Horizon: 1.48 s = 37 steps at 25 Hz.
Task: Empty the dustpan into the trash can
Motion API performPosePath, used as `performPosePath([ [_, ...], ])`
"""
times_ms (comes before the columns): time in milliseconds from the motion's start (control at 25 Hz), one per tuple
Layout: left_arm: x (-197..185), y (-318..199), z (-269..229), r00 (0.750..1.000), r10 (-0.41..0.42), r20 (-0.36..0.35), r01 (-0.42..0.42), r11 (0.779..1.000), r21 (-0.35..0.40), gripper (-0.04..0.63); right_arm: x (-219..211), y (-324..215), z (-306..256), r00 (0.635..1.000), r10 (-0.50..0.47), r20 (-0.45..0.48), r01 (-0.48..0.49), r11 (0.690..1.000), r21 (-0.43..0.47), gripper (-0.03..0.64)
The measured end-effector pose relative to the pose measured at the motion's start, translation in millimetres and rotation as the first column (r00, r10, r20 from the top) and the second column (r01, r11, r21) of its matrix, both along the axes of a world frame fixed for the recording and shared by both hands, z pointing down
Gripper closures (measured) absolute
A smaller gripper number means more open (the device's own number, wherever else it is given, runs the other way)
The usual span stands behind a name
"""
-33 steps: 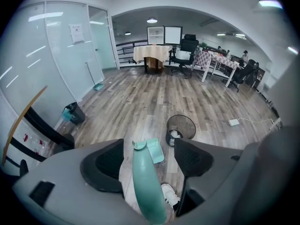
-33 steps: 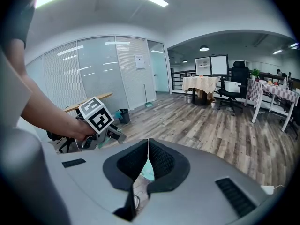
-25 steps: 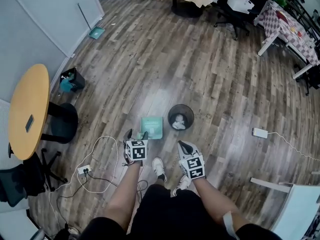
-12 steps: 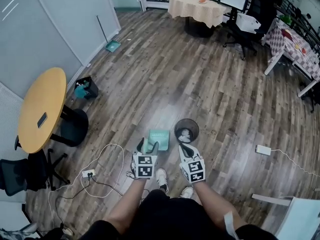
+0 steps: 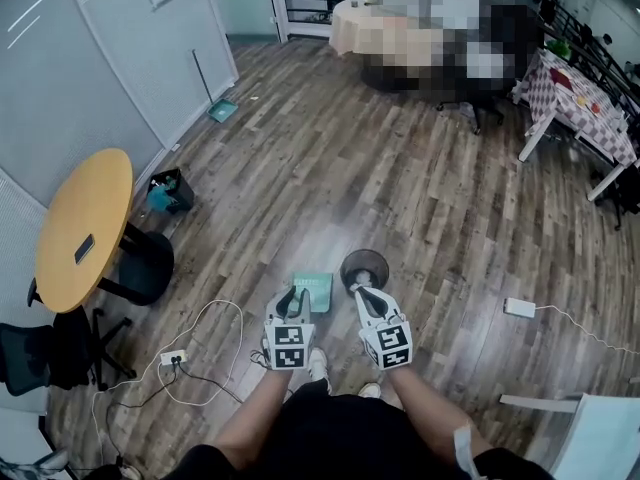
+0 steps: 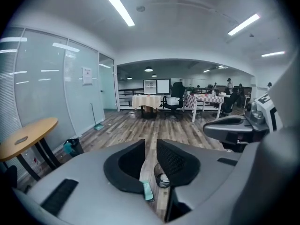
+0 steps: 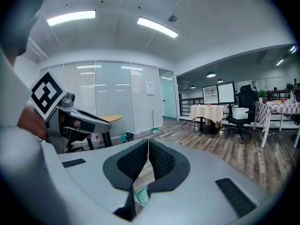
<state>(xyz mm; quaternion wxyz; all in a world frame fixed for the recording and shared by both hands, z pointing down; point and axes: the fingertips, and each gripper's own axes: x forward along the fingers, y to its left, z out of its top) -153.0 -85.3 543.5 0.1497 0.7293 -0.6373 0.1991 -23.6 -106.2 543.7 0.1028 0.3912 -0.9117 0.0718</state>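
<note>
A teal dustpan (image 5: 313, 290) lies flat on the wood floor, just left of a round black trash can (image 5: 364, 268) with white scraps inside. My left gripper (image 5: 291, 303) hangs above the dustpan's near edge. Its jaws are closing with a narrow gap left, and nothing is between them. In the left gripper view (image 6: 151, 146) the can (image 6: 162, 179) and a sliver of the dustpan (image 6: 147, 190) show through that gap. My right gripper (image 5: 365, 296) hovers at the can's near side, shut and empty. The right gripper view (image 7: 148, 144) shows the dustpan (image 7: 140, 194) below the jaws.
White cables and a power strip (image 5: 172, 356) trail on the floor at my left. A round yellow table (image 5: 80, 228) and a small black bin (image 5: 168, 190) stand further left. A white box (image 5: 519, 308) with a cord lies to the right. My shoes (image 5: 318, 363) are below the grippers.
Both grippers have lifted away from the floor. The left jaws, wide apart before, have drawn close together. The dustpan stays on the floor beside the can.
</note>
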Motion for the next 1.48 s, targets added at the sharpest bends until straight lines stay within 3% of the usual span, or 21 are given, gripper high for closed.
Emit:
performPosePath([
  [160, 7.7, 2.5, -6.6, 1.000, -0.004, -0.023, 0.005, 1.000, 0.022, 0.555, 5.3, 3.7, -11.2, 1.000, 0.007, 0.014, -0.007, 1.000, 0.019, 0.592],
  [400, 24.7, 1.3, -22.6, 0.984, 0.077, -0.162, -0.058, 0.992, 0.114, 0.573, 10.7, 5.2, -29.4, 1.000, 0.022, 0.013, -0.023, 0.997, 0.073, 0.592],
  [560, 32.3, 2.0, -21.9, 0.982, 0.109, -0.151, -0.089, 0.987, 0.134, 0.573, 16.8, 4.8, -37.0, 0.998, 0.055, -0.028, -0.052, 0.994, 0.097, 0.594],
  [1480, 38.2, -8.5, -19.7, 0.977, 0.173, -0.122, -0.156, 0.978, 0.137, 0.572, 15.8, -7.7, -42.1, 0.996, 0.079, -0.044, -0.073, 0.988, 0.134, 0.594],
])
